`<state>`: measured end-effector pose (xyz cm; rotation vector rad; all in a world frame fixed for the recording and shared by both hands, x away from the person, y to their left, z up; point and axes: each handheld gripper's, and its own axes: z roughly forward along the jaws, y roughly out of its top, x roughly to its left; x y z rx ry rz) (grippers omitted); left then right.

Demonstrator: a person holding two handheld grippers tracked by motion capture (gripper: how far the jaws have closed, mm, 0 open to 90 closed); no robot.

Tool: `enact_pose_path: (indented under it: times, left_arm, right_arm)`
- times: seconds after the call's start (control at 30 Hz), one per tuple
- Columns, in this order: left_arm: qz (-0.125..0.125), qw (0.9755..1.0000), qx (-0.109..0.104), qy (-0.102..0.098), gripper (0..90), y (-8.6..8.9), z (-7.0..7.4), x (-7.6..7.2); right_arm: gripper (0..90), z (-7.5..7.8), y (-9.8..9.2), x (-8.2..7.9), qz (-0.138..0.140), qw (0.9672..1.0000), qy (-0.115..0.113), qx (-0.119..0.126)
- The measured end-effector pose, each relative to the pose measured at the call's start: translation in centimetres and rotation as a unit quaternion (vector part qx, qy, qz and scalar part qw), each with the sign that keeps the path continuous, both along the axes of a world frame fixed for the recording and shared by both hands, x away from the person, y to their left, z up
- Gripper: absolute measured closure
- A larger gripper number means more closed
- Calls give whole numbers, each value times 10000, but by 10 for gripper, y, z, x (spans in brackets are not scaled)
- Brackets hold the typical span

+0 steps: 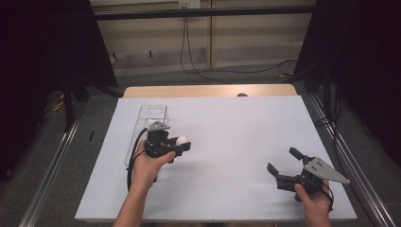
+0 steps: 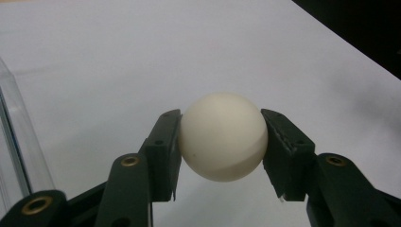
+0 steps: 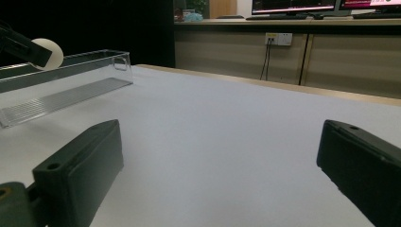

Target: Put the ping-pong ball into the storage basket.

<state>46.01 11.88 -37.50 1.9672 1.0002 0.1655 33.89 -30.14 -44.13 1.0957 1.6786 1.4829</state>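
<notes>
White ball (image 2: pixel 222 136) clamped in left claw (image 2: pixel 221 142).

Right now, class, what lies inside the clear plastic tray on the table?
The clear tray looks empty in the right gripper view: just its ribbed floor. In the high view the left gripper, holding the white ball, covers its near end.

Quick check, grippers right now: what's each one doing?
Left gripper: shut on the white ball, beside the clear tray.
Right gripper: open, nothing between its jaws.
</notes>
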Motion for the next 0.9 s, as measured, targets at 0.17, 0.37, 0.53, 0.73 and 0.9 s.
enact_pose_path:
  times: [0.17, 0.37, 0.53, 0.73, 0.9]
  left_arm:
    - [55, 10000, -65, 15, 511, 3, 1, 0]
    - [103, 9999, -14, -22, 511, 8, 2, 1]
    - [144, 9999, 29, -35, 512, 11, 3, 1]
    - [213, 9998, 14, -45, 511, 15, 4, 1]
    - [243, 9997, 61, -80, 512, 18, 5, 1]
  right_arm:
    - [8, 0, 0, 0, -5, 10000, -10, -3]
    - [8, 0, -1, 0, -24, 10000, -16, 36]
    - [9, 0, -1, 0, -29, 10000, -14, 5]
    - [8, 0, 0, 0, -20, 10000, -15, 7]
    - [9, 0, 0, 0, -20, 10000, -14, 10]
